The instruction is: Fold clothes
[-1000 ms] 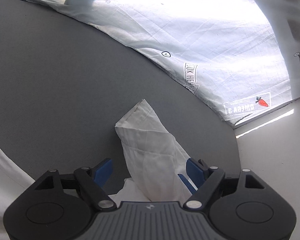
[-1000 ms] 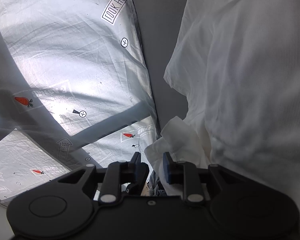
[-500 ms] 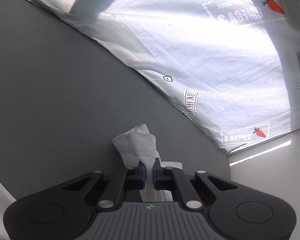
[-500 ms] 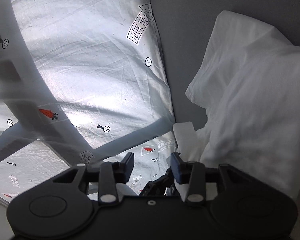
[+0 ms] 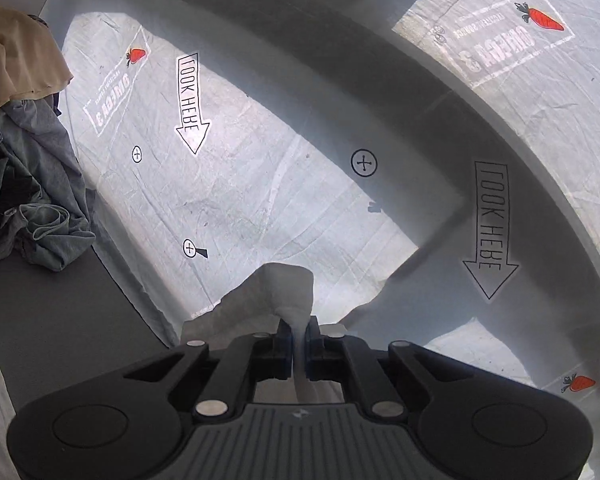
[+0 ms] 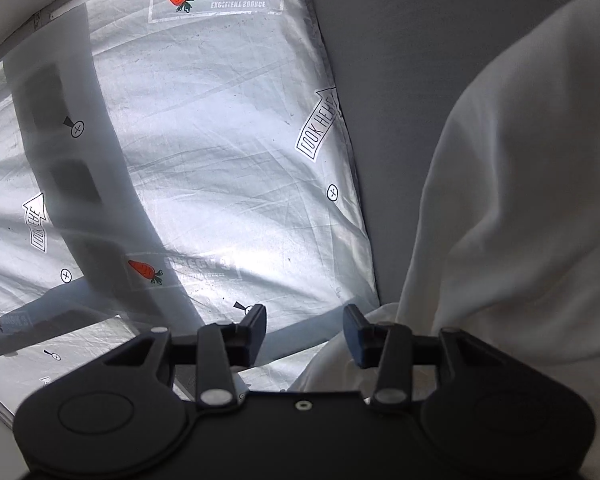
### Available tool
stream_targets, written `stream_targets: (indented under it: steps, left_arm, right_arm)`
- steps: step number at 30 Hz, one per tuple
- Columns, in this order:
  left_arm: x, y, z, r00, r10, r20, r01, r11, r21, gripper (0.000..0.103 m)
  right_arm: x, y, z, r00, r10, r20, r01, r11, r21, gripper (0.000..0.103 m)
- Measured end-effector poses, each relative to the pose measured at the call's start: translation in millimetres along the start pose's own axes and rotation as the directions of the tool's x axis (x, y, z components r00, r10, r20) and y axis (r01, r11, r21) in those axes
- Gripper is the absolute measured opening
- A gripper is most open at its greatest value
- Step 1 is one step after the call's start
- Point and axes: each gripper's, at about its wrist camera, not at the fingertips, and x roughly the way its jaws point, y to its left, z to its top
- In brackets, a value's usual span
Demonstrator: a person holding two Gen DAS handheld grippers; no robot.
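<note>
left gripper [image 5: 298, 340]: pinched on a corner of the crumpled white cotton garment [image 5: 276, 292], held above the printed white sheet [image 5: 260, 184]
right gripper [image 6: 305, 330]: fingers wide, empty, garment bulk [image 6: 520, 200] just beside
step: likely lifting to spread
next: right needs a second corner

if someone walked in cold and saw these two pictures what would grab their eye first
First, the left claw shut on a pinch of white cloth, low in the middle of its view. Behind it spreads a pale printed sheet with orange carrots and arrows, and a heap of rumpled clothes sits at the left edge. In the right view, the right claw gapes open beside a big white garment billowing down the right side.
</note>
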Motion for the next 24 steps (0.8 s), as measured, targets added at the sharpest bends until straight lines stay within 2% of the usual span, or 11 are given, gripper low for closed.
stream_targets:
  steps: [1,3,6,7,11,13,15,17,19,21,24]
  left_arm:
    - [-4,10,20,0.998,0.036,0.043,-0.036,0.999,-0.002,0.006]
    - [-4,29,50,0.989,0.133,0.059,-0.136,0.990,0.042,0.007]
    - [-4,60,54,0.967,0.253,0.032,-0.255,0.958,0.134,0.024]
    - [-5,70,50,0.959,0.281,0.018,-0.281,0.946,0.160,0.034]
    - [-19,107,-7,0.949,0.308,-0.063,-0.286,0.929,0.235,0.054]
    - [-30,121,-50,0.928,0.356,-0.113,-0.309,0.901,0.305,0.057]
    - [-43,127,-88,0.913,0.368,-0.174,-0.294,0.892,0.342,0.057]
    - [-58,132,-130,0.894,0.367,-0.259,-0.255,0.889,0.380,0.062]
    - [-72,135,-170,0.866,0.369,-0.337,-0.214,0.884,0.416,0.064]
    - [-78,136,-199,0.846,0.401,-0.352,-0.218,0.861,0.459,0.067]
    - [-88,136,-242,0.812,0.450,-0.372,-0.219,0.825,0.521,0.073]
  right_arm:
    - [-3,-1,-3,1.000,-0.003,0.009,0.003,1.000,-0.010,0.045]
    - [-7,-2,-7,0.999,-0.010,0.033,0.011,1.000,-0.028,0.045]
    - [-11,-8,-10,0.998,-0.019,0.065,0.022,0.999,-0.042,0.046]
    - [-13,-10,-11,0.997,-0.024,0.077,0.028,0.999,-0.044,0.046]
    - [-21,-16,-10,0.990,-0.057,0.126,0.064,0.996,-0.054,0.046]
    - [-27,-11,-9,0.983,-0.100,0.154,0.115,0.989,-0.096,0.047]
    - [-33,-3,-7,0.973,-0.143,0.181,0.171,0.973,-0.154,0.049]
    - [-41,12,-7,0.951,-0.213,0.224,0.270,0.925,-0.267,0.054]
    - [-49,28,-11,0.906,-0.303,0.295,0.405,0.821,-0.403,0.056]
    - [-59,39,-14,0.859,-0.361,0.364,0.507,0.706,-0.495,0.058]
    - [-77,37,-12,0.822,-0.396,0.410,0.567,0.633,-0.527,0.062]
